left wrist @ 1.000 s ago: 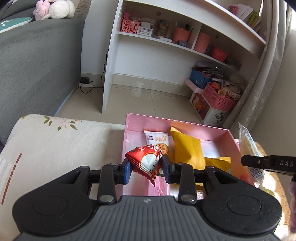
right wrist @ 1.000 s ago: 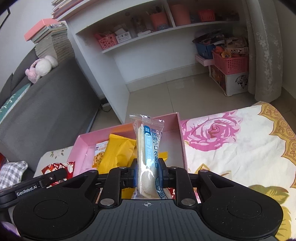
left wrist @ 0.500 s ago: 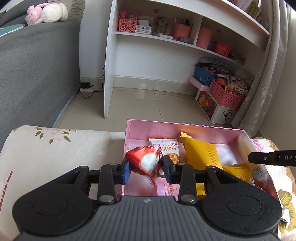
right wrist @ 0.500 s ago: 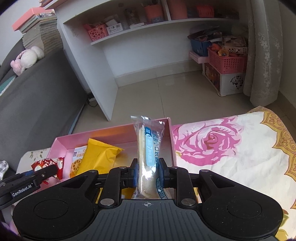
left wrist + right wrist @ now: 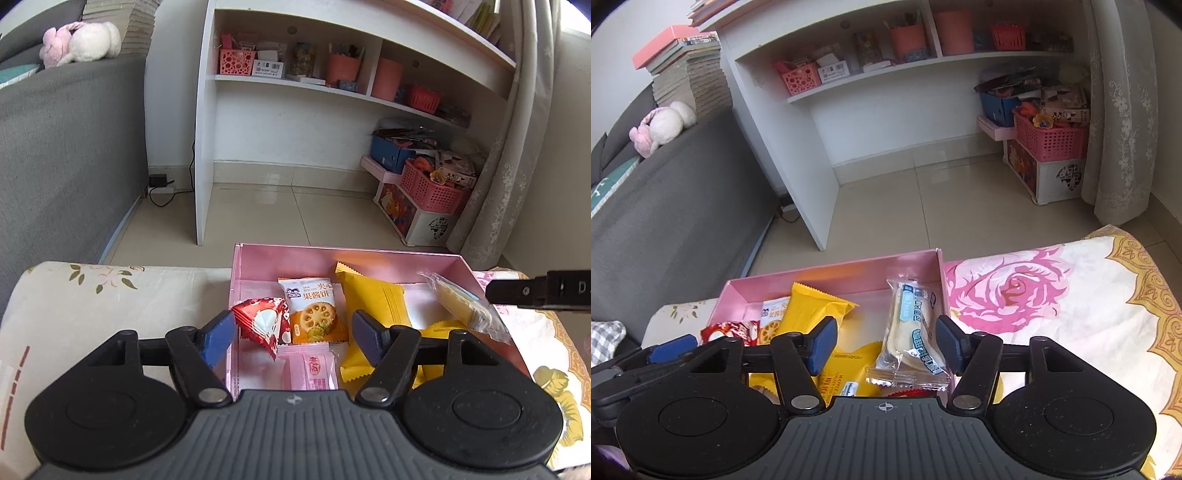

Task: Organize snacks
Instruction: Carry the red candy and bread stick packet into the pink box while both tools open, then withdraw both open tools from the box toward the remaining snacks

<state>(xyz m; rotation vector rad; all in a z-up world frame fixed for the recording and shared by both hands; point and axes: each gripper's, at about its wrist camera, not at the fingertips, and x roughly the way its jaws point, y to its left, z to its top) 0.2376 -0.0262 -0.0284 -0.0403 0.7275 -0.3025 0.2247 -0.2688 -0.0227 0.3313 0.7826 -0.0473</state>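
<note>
While jaws opened, left gripper (image 5: 293, 336) released crinkly red foil packet (image 5: 263, 325) inside glossy pink box (image 5: 347, 254); right gripper (image 5: 884, 345) released long clear-wrapped bread (image 5: 910, 332) there.

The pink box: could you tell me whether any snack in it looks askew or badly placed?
Mostly the red packet: it sits tilted at the pink box's left wall, by the opening left gripper. The clear bread packet leans against the right wall, between the opening right gripper's jaws. Nothing looks spilled or torn.
</note>
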